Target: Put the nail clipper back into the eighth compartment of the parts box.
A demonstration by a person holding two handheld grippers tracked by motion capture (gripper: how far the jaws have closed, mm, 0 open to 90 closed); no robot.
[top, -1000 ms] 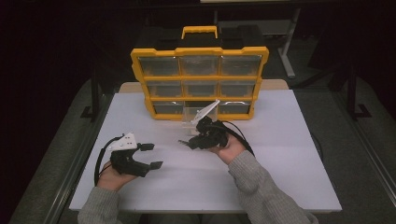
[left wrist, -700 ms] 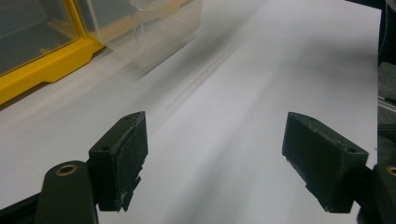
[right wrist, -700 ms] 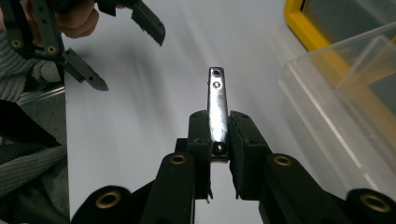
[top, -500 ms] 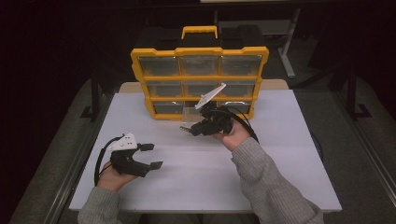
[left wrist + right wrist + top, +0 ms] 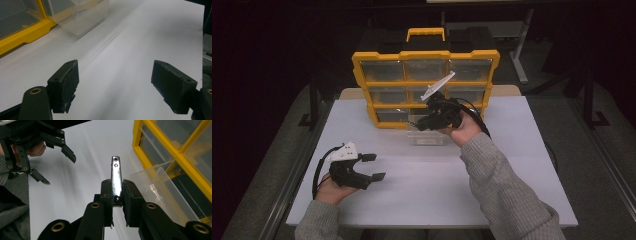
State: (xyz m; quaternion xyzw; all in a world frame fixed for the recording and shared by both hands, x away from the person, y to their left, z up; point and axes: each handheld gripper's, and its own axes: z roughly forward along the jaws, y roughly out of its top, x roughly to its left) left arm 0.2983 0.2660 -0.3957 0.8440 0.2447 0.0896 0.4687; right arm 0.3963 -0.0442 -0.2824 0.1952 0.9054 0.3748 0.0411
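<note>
Two grippers | right gripper: clamped on metal strip, strip sticks out forward between jaws, above clear drawer by yellow organizer | left gripper: jaws apart, over white table

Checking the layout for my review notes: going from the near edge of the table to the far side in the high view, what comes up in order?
Left tool, open, over the white table → clear plastic drawer lying on the table → right tool shut on a small metal piece → yellow organizer case standing at the far edge.
</note>
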